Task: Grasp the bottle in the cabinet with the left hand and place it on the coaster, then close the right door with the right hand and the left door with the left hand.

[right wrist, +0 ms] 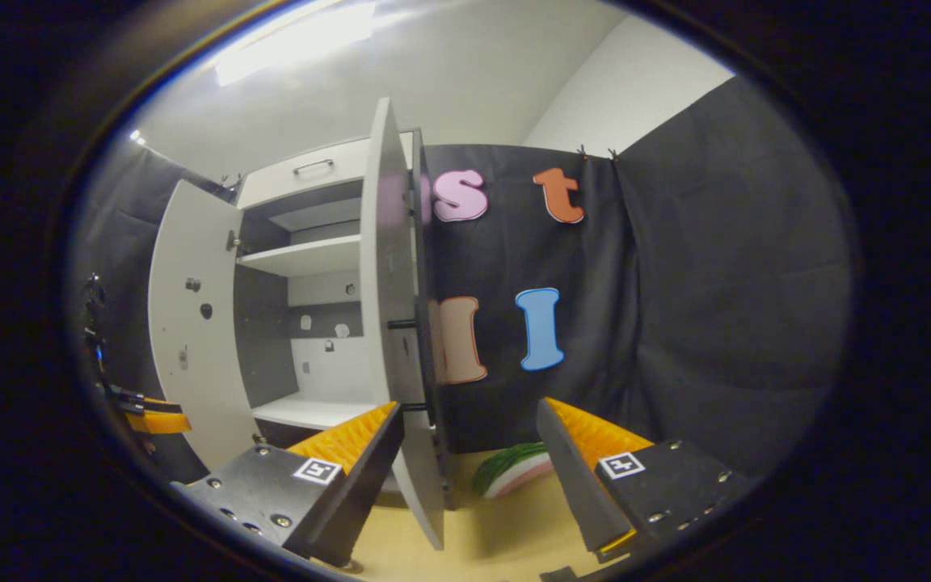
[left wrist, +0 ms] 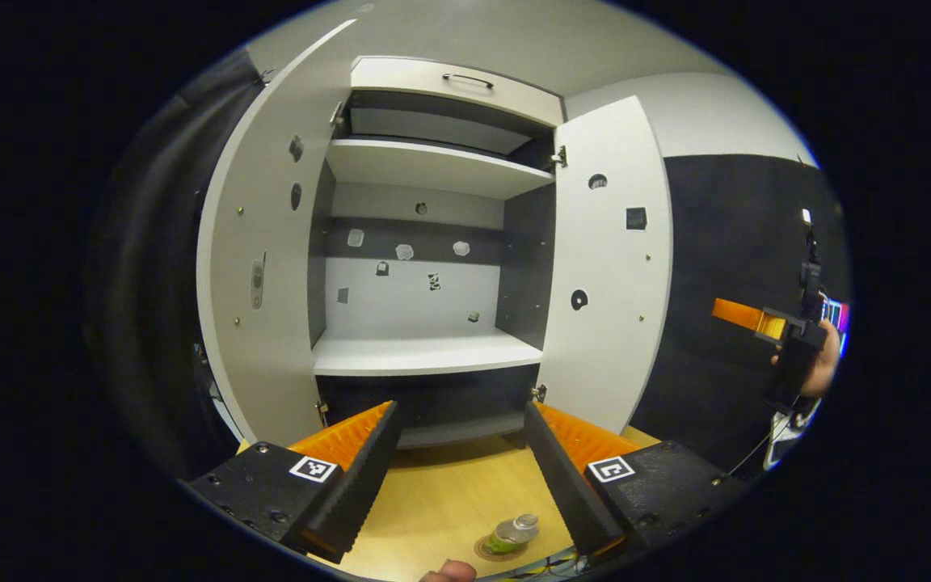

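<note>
A small green bottle (left wrist: 514, 532) with a silver cap stands on a round coaster (left wrist: 491, 551) on the wooden table, just below and between my left gripper's fingers. My left gripper (left wrist: 460, 408) is open, holds nothing and faces the open cabinet (left wrist: 425, 356), whose shelves are bare. The left door (left wrist: 263, 267) and the right door (left wrist: 607, 267) both stand wide open. My right gripper (right wrist: 467, 408) is open too. The right door (right wrist: 389, 323) shows edge-on just beside its left finger, with the dark handle (right wrist: 402, 323) on the outer face. The right gripper (left wrist: 756, 319) also appears at the far right, held by a hand.
A watermelon-slice toy (right wrist: 514, 469) lies on the table (right wrist: 498, 533) behind the right door, against the black cloth wall. A closed drawer (left wrist: 457, 85) sits above the cabinet opening. The left gripper (right wrist: 154, 419) shows at the far left, beside the left door (right wrist: 191, 323).
</note>
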The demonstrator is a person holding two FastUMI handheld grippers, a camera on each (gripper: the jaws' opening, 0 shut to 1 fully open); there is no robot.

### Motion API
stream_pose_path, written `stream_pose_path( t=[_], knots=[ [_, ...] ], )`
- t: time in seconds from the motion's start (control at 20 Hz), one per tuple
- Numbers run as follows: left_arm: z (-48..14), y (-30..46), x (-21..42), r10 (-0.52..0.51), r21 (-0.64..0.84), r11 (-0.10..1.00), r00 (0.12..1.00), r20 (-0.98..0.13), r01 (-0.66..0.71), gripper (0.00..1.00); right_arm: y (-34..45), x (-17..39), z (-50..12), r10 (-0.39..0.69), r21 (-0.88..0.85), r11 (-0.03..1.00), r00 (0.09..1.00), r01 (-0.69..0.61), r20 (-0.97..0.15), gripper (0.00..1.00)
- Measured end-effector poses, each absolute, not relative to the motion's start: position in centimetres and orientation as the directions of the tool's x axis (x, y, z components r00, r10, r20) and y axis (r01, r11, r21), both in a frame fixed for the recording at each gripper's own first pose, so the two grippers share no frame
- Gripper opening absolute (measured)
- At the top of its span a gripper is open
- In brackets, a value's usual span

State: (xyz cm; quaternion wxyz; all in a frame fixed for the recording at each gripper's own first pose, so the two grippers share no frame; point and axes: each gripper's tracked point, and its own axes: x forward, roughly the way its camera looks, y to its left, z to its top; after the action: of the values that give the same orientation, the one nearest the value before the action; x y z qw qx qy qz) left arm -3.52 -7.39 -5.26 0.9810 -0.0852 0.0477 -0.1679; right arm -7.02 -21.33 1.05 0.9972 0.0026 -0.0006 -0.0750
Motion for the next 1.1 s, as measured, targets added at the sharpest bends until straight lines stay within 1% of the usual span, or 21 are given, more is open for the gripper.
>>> stream_pose_path(
  t=[0.05, 0.15, 0.2, 0.25, 0.3, 0.35, 0.4, 0.45, 0.5, 0.55, 0.6, 0.8, 0.85, 0.9, 0.95, 1.05, 1.1],
  knots=[
    [-4.9, -7.6, -3.6, -0.343, -0.198, 0.924, 0.938, -0.053, 0.327, 0.97, -22.2, -6.1, 1.1, -0.152, -0.008, 0.988, 0.988, 0.152, -0.012, 1.0],
    [-4.2, -7.3, -3.5, -0.319, -0.184, 0.934, 0.947, -0.036, 0.307, 0.97, -24.0, -4.1, 1.4, -0.157, -0.055, 0.986, 0.987, 0.156, -0.021, 1.0],
    [-4.1, -7.3, -3.7, -0.308, -0.167, 0.94, 0.951, -0.037, 0.298, 0.97, -24.9, -3.2, 1.5, -0.163, -0.068, 0.985, 0.986, 0.161, -0.026, 0.96],
    [-3.6, -7.4, -4.1, -0.3, -0.149, 0.945, 0.954, -0.03, 0.292, 0.97, -25.6, -2.3, 1.5, -0.167, -0.075, 0.984, 0.985, 0.164, -0.035, 1.0],
    [-3.1, -7.5, -4.4, -0.293, -0.132, 0.948, 0.956, -0.019, 0.289, 0.97, -26.2, -1.5, 1.4, -0.173, -0.076, 0.983, 0.984, 0.169, -0.043, 1.0],
    [-2.8, -7.5, -4.9, -0.287, -0.114, 0.952, 0.958, -0.012, 0.284, 0.97, -26.7, -0.7, 1.2, -0.175, -0.079, 0.982, 0.983, 0.171, -0.053, 0.96],
    [-2.7, -7.2, -5.2, -0.273, -0.095, 0.958, 0.962, -0.008, 0.271, 0.96, -27.2, -0.1, 0.9, -0.177, -0.085, 0.981, 0.982, 0.172, -0.059, 1.0],
    [-2.7, -6.9, -5.5, -0.261, -0.08, 0.963, 0.965, -0.009, 0.259, 0.96, -27.5, 0.6, 0.9, -0.173, -0.089, 0.982, 0.983, 0.168, -0.062, 1.0],
    [-2.9, -6.8, -6.0, -0.251, -0.069, 0.966, 0.968, -0.015, 0.249, 0.93, -27.5, 1.1, 0.7, -0.16, -0.094, 0.984, 0.985, 0.153, -0.07, 1.0],
    [-2.9, -6.6, -6.4, -0.238, -0.063, 0.97, 0.971, -0.018, 0.236, 0.93, -27.6, 1.5, 0.6, -0.15, -0.1, 0.985, 0.986, 0.143, -0.074, 1.0],
    [-2.8, -6.5, -6.7, -0.227, -0.063, 0.972, 0.974, -0.018, 0.225, 0.97, -27.9, 2.1, 0.7, -0.145, -0.107, 0.985, 0.987, 0.137, -0.073, 1.0],
    [-2.4, -6.2, -8.0, -0.197, -0.078, 0.978, 0.98, -0.01, 0.195, 0.96, -28.6, 4.1, 1.1, -0.107, -0.115, 0.988, 0.992, 0.098, -0.069, 1.0],
    [-2.3, -5.9, -8.3, -0.182, -0.076, 0.981, 0.983, -0.011, 0.181, 0.93, -28.8, 4.4, 1.2, -0.092, -0.122, 0.989, 0.993, 0.083, -0.071, 1.0],
    [-2.3, -5.5, -8.5, -0.164, -0.072, 0.984, 0.986, -0.011, 0.163, 0.93, -28.9, 4.8, 1.3, -0.085, -0.13, 0.989, 0.994, 0.075, -0.073, 1.0],
    [-2.2, -5.2, -8.7, -0.147, -0.07, 0.987, 0.989, -0.008, 0.146, 0.96, -29.2, 5.3, 1.3, -0.083, -0.129, 0.989, 0.994, 0.073, -0.07, 1.0],
    [-2.2, -4.8, -9.3, -0.119, -0.069, 0.991, 0.993, -0.005, 0.119, 0.96, -28.2, 6.0, 1.0, -0.055, -0.096, 0.994, 0.995, 0.047, -0.084, 1.0],
    [-2.5, -4.5, -9.6, -0.104, -0.069, 0.992, 0.995, -0.005, 0.104, 0.93, -27.1, 6.2, 0.6, -0.027, -0.077, 0.997, 0.995, 0.019, -0.099, 1.0]
  ],
)
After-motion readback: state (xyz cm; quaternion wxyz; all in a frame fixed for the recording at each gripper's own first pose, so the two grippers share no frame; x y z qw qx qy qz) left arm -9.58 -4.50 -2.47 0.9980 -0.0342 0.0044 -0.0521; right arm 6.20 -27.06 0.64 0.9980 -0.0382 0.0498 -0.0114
